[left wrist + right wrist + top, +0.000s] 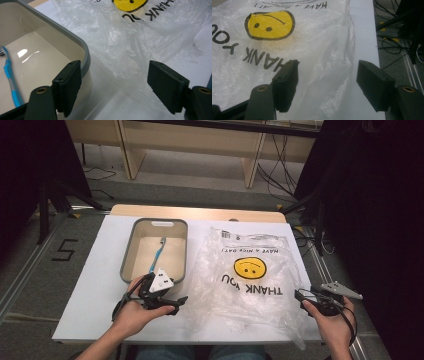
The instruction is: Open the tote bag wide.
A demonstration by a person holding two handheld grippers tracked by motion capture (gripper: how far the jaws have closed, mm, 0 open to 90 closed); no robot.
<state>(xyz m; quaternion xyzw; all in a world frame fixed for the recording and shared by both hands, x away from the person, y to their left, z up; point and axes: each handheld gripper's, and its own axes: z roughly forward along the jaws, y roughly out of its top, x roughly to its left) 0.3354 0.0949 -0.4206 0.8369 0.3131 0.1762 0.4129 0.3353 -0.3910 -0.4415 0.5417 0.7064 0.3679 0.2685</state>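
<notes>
A clear plastic bag (245, 275) with a yellow smiley face (249, 268) and "THANK YOU" print lies crumpled on the white table (95, 275). To its left stands a grey-rimmed beige bin (131, 251) with a blue toothbrush (160, 251) inside. My left gripper (176, 303) is open by the bin's near right corner, at the bag's left edge. In the left gripper view, the left gripper (115, 68) has one jaw over the bin rim (85, 52); the toothbrush (11, 77) lies at the left. My right gripper (300, 296) is open at the bag's near right edge. In the right gripper view, the right gripper (327, 67) stands over the bag (317, 45).
The table's right edge (375, 50) runs close to the right gripper, with cables (392, 42) on the floor beyond it. A wooden strip (195, 212) borders the table's far side. A taped "5" (65, 249) marks the floor on the left.
</notes>
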